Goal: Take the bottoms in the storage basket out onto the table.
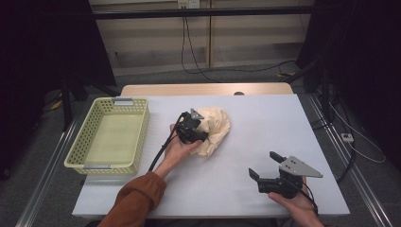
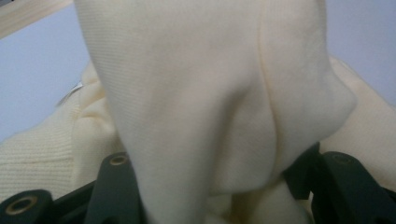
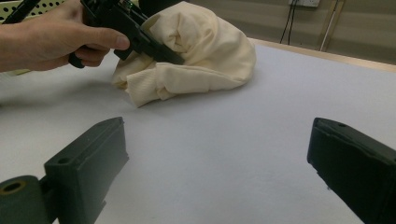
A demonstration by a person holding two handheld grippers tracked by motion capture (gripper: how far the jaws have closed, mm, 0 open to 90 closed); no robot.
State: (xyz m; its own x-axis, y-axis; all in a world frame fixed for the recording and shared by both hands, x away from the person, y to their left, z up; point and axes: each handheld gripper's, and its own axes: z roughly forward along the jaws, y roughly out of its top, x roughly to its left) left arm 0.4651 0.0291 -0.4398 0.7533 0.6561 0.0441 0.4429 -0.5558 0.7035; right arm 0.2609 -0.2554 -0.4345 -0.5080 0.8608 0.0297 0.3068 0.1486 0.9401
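High view: the left gripper (image 1: 200,130) is pressed into a crumpled cream-yellow knit cloth (image 1: 215,124) lying bunched mid-bench, and the left gripper view shows a fold of that cloth (image 2: 205,102) pinched between its black fingers (image 2: 116,186), which are clamped on it. The cloth rests on the white bench (image 1: 265,132), so the pick-up looks begun but not carried through. Off to the far side of those fingers from the cloth sits a pale green perforated plastic basket (image 1: 137,137) with nothing in it; if that is the goal, the transfer is all left to do. The right gripper (image 1: 267,166) waits near the bench's front edge, well apart from the cloth, its fingers (image 3: 88,158) spread wide on nothing.
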